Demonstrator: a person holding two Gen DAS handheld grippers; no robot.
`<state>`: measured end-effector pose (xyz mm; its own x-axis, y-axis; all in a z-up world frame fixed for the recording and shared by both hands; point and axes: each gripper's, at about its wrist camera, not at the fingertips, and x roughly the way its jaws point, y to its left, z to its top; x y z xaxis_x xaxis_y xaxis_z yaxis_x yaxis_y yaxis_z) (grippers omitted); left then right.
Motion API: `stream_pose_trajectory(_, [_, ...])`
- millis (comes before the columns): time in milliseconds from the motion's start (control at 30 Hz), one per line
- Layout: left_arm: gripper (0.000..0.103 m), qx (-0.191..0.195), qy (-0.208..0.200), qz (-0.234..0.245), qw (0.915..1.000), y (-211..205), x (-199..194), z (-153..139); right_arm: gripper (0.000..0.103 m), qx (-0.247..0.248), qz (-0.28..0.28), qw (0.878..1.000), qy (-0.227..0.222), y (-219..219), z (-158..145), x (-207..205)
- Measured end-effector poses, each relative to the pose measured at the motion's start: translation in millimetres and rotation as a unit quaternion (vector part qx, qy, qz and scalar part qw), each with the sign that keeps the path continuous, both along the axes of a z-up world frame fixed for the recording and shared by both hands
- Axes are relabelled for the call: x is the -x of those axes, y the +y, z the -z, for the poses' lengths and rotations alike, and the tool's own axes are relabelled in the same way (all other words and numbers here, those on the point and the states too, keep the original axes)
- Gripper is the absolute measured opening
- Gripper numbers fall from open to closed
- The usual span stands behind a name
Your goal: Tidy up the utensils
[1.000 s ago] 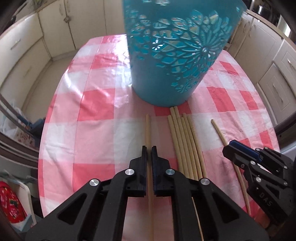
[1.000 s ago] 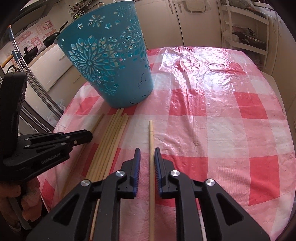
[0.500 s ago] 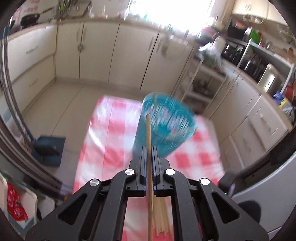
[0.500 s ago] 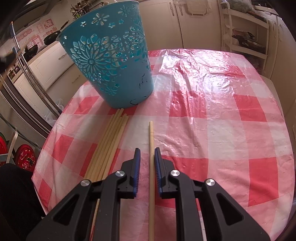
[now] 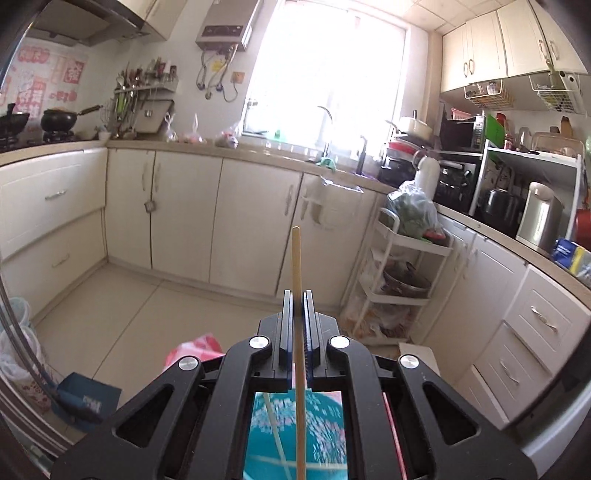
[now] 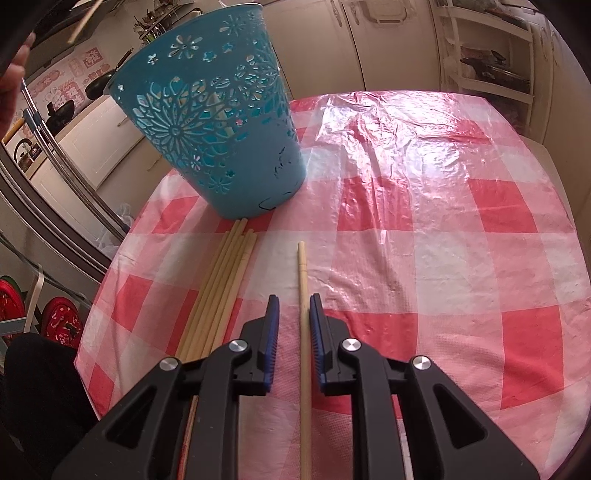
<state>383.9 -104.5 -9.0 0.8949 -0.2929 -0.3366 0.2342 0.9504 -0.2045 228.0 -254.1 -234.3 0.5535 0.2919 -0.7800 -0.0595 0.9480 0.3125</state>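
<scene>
My left gripper (image 5: 295, 295) is shut on a pale wooden chopstick (image 5: 296, 258), held high in the air and sticking out ahead of the fingers. Far below it, seen through the gripper's frame, is the blue cut-out basket (image 5: 321, 435), blurred. In the right wrist view the basket (image 6: 207, 122) stands upright on the pink checked tablecloth (image 6: 443, 221). My right gripper (image 6: 294, 301) hangs low over the cloth with its jaws slightly apart on either side of a single chopstick (image 6: 302, 273) that lies flat. A bundle of several chopsticks (image 6: 225, 280) lies to its left.
A hand (image 6: 14, 74) and the lifted chopstick's end (image 6: 85, 18) show at the top left of the right wrist view. Cream cabinets line the walls. A white trolley rack (image 5: 402, 266) and a blue dustpan (image 5: 85, 398) stand on the floor beyond the table.
My left gripper has lifted its chopstick off the table, rising well above the basket and tipping up toward level. The right gripper and its chopstick have stayed put.
</scene>
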Motion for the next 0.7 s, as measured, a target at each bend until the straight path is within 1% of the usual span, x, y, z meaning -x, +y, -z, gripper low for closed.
stream_pose_trajectory(100, [0.005, -0.003, 0.007, -0.010, 0.9999, -8.3, -18.2, 21.0, 0.018, -0.008, 0.001, 1.000, 0.003, -2.6, 0.2, -0.3])
stream_pose_trajectory(200, [0.005, -0.016, 0.021, -0.018, 0.9995, -12.4, -27.4, 43.9, 0.019, -0.016, 0.001, 1.000, 0.005, -4.9, -0.2, -0.6])
stream_pose_trajectory(333, [0.005, -0.041, 0.037, -0.019, 0.9983, -15.8, -26.2, 69.3, 0.019, -0.022, 0.002, 1.000, 0.007, -6.2, -0.3, -0.6])
stream_pose_trajectory(467, [0.005, -0.076, 0.056, -0.011, 0.9955, -19.4, -19.4, 82.9, 0.020, -0.023, 0.002, 1.000, 0.008, -7.2, -0.5, -0.9])
stream_pose_trajectory(500, [0.006, -0.083, 0.063, -0.008, 0.9945, -19.5, -17.2, 85.5, 0.020, -0.023, 0.002, 1.000, 0.008, -7.2, -0.4, -0.6])
stream_pose_trajectory(567, [0.017, -0.097, 0.073, -0.008, 0.9926, -17.1, -11.2, 88.0, 0.020, -0.021, 0.000, 1.000, 0.007, -7.6, -0.3, -0.4])
stream_pose_trajectory(633, [0.044, -0.106, 0.076, -0.017, 0.9914, -10.4, -0.8, 87.3, 0.020, -0.017, -0.002, 1.000, 0.007, -7.0, -0.1, -0.6])
stream_pose_trajectory(700, [0.055, -0.108, 0.070, -0.029, 0.9913, 1.9, 16.6, 82.4, 0.020, -0.015, -0.006, 1.000, 0.006, -5.5, -0.1, -0.9])
